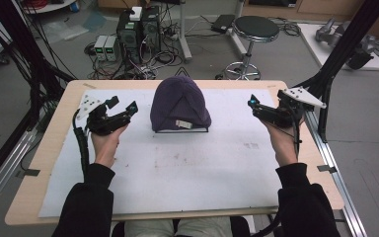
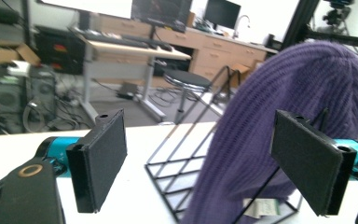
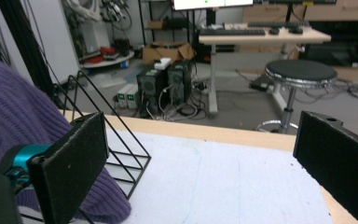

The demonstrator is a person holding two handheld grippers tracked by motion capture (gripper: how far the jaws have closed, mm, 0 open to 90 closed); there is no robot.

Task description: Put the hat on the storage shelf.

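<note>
Black long sleeves [image 1: 86, 205] down to both wrists, pale trousers [image 1: 177, 227] at the table edge. Black two-jaw left gripper [image 1: 123, 112] with teal fittings near the jaws, a pale grey three-cornered plate [image 1: 90, 104] dotted with dark holes, and a ribbed black cable [image 1: 82, 145]. Matching black right gripper [image 1: 259, 109] with its own pale plate [image 1: 303, 96]. Flat rectangular black pads [image 2: 102, 158] with a rough matte face, small screw holes on top.

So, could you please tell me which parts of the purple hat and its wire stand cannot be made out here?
- Wire stand: in the high view, the purple hat drapes over it, leaving a thin base line.
- White label: too small to read in the high view.
- The hat's right side: cut off by the frame edge in the left gripper view, partly behind a jaw.
</note>
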